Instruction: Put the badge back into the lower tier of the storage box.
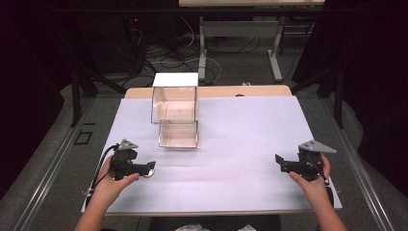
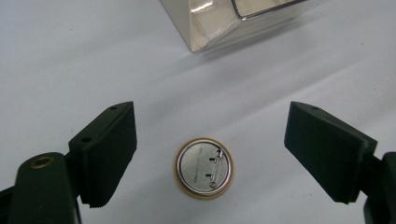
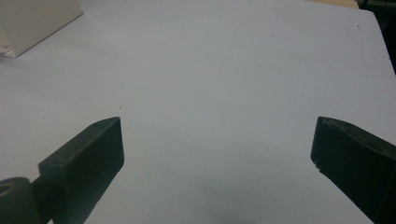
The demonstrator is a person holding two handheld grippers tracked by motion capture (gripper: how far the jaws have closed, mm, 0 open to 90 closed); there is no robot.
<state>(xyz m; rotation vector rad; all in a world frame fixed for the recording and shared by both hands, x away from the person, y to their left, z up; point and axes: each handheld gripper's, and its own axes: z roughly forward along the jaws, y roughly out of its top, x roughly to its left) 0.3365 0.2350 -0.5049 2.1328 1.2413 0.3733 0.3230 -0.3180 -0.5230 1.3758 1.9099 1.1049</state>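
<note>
A round pin badge [image 2: 204,168] lies on the white sheet with its metal back and pin facing up and a gold rim around it. My left gripper [image 2: 211,144] hovers over it, open, one jaw on each side, and neither pad touches it. In the high view the badge [image 1: 149,173] sits at the tips of the left gripper [image 1: 152,167], near the front left of the table. My right gripper [image 1: 279,162] is held at the front right, open [image 3: 215,154], with only bare sheet between its jaws.
A clear plastic box [image 1: 175,115] with a white top stands at the back centre-left of the white sheet [image 1: 240,139]; its lower corner [image 2: 233,18] is just beyond the badge. The table's front edge runs close to both hands.
</note>
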